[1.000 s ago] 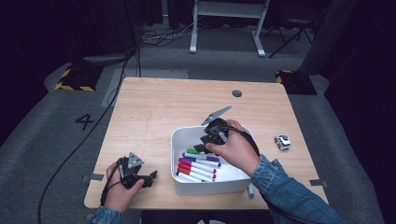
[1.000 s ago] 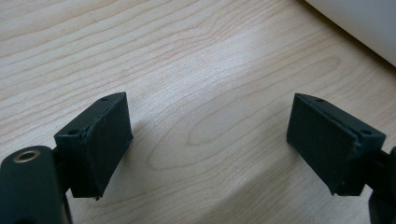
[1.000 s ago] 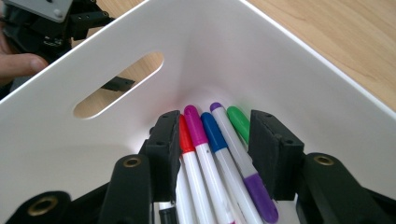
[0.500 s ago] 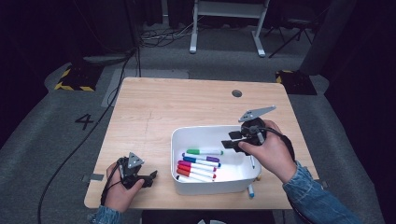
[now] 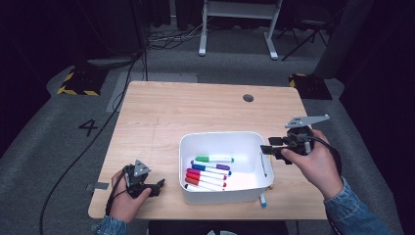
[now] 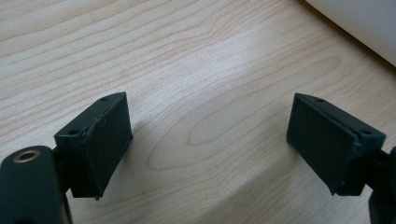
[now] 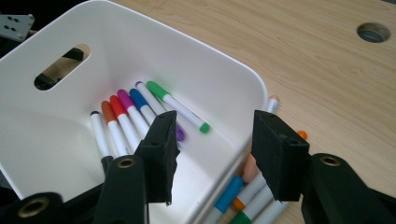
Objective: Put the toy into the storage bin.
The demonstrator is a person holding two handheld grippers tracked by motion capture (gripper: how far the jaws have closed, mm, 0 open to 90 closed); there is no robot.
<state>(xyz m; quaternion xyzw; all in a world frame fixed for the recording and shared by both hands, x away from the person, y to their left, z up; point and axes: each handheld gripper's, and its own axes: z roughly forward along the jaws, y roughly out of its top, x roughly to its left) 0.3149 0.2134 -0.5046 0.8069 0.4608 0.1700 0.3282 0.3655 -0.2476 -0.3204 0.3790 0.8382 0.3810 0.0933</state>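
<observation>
Right claw [image 5: 268, 149], jaws just widening, empty, hovering at the white bin's [image 5: 192, 147] 3 o'clock rim | six markers [image 5: 209, 170] binned, loose markers [image 7: 243, 196] waiting on worktop [image 5: 195, 110] | left claw [image 5: 157, 186] resting apart, empty

A light wooden table [image 5: 195, 112] carries a white bin [image 5: 220, 196] toward five o'clock. Loose markers [image 7: 243, 196] lie on the wood just beside the bin's three o'clock wall. A round cable hole [image 5: 248, 98] sits toward one o'clock.
</observation>
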